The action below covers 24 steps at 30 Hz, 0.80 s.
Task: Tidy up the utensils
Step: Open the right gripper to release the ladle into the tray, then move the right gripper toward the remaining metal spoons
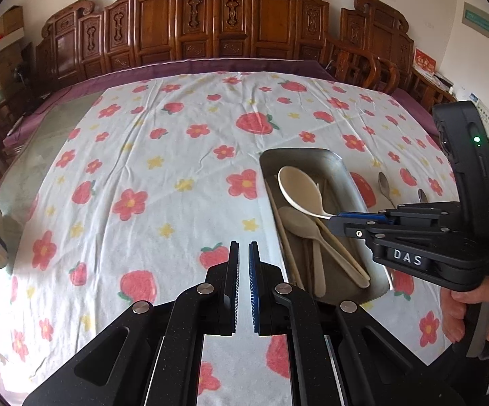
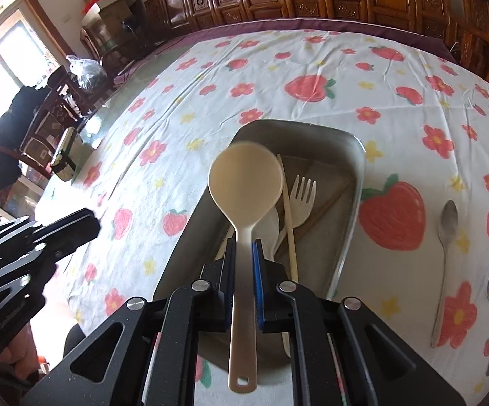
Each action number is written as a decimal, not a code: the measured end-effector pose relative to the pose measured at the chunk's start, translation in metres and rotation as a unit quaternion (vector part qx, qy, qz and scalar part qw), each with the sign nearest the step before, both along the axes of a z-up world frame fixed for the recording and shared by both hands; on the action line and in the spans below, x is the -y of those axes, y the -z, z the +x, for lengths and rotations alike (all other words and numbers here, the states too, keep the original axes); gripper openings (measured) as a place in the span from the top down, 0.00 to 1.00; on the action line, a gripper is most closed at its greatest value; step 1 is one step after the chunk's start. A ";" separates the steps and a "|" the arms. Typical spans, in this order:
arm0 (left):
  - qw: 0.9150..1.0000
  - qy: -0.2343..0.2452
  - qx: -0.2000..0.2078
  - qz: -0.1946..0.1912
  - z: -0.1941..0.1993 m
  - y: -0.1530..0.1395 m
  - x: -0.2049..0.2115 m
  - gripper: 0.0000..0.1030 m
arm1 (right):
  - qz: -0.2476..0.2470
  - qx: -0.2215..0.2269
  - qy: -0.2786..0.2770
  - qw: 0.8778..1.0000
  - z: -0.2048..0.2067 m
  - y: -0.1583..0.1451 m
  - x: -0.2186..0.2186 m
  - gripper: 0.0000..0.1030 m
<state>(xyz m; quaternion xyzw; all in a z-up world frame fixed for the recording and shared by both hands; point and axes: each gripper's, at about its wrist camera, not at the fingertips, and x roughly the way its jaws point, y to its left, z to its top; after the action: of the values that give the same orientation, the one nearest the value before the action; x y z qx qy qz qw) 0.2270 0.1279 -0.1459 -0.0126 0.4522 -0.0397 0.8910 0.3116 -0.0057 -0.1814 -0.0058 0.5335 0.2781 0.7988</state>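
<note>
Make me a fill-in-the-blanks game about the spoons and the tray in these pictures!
1. The right gripper is shut on the handle of a cream ____.
2. The white fork lies inside the metal ____.
3. On the tablecloth beside the tray lie ____ metal spoons.
4. The left gripper holds ____.

Missing words: spoon; tray; two; nothing

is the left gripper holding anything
No, the left gripper has nothing between its jaws, while the right gripper grips the cream spoon over the metal tray.
</note>
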 end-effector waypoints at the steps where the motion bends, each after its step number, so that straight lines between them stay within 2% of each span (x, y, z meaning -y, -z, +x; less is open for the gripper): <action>1: 1.000 -0.001 0.000 0.002 -0.001 0.000 -0.001 0.95 | 0.000 0.000 0.000 1.000 0.001 0.001 -0.001 0.89; 12: 1.000 -0.003 0.001 0.004 -0.003 -0.001 -0.004 0.95 | 0.003 0.010 0.005 1.000 0.008 0.000 0.002 0.88; 14: 1.000 -0.003 0.001 0.004 -0.003 -0.002 -0.003 0.95 | 0.004 0.014 0.004 1.000 0.007 -0.003 0.004 0.77; 19: 1.000 0.003 0.003 0.002 -0.002 -0.005 0.012 0.95 | 0.009 0.047 0.003 0.999 -0.007 -0.024 0.033 0.74; 24: 1.000 0.022 0.004 0.003 0.002 -0.007 0.039 0.81 | -0.008 0.082 0.017 0.996 -0.023 -0.042 0.091 0.74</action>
<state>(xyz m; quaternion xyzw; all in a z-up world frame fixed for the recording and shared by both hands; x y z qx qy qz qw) 0.2293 0.0886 -0.1386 -0.0001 0.4487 -0.0582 0.8918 0.2882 -0.0968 -0.1390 -0.0261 0.4682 0.2587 0.8445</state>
